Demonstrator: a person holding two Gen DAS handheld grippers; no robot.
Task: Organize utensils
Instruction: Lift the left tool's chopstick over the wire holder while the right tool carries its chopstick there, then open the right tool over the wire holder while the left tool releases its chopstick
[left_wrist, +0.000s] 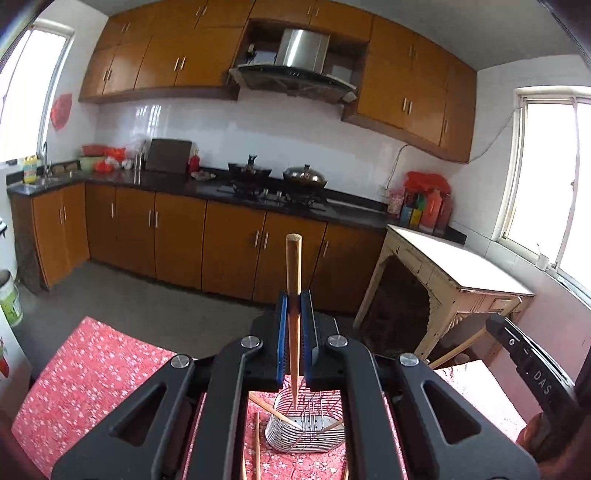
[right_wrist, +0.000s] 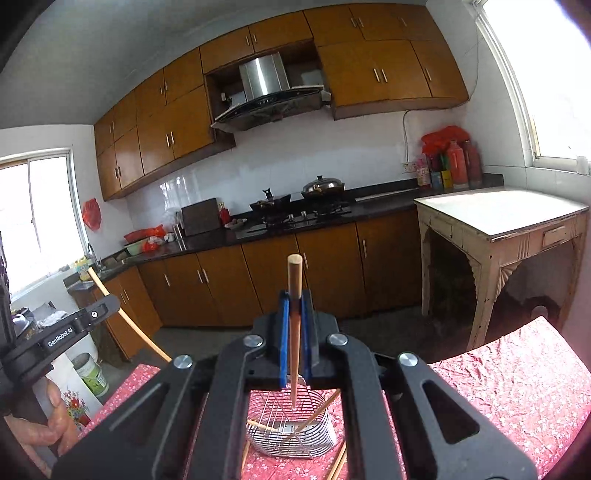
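My left gripper (left_wrist: 294, 295) is shut on a wooden chopstick (left_wrist: 294, 266), held upright with its thin tip just above the wire utensil basket (left_wrist: 306, 432). My right gripper (right_wrist: 294, 295) is shut on another wooden chopstick (right_wrist: 294, 280), its tip also over the same basket (right_wrist: 295, 432). The basket stands on the red floral tablecloth (left_wrist: 85, 369) and holds a few chopsticks. Loose chopsticks (left_wrist: 257, 446) lie on the cloth beside it. The right gripper shows at the right edge of the left wrist view (left_wrist: 532, 362); the left one shows at the left of the right wrist view (right_wrist: 66, 332).
A kitchen counter with a stove and pans (left_wrist: 277, 181) runs along the far wall. A worn white side table (left_wrist: 461, 273) stands to the right. Loose chopsticks (right_wrist: 340, 461) lie right of the basket. A paint bucket (right_wrist: 92, 373) stands on the floor.
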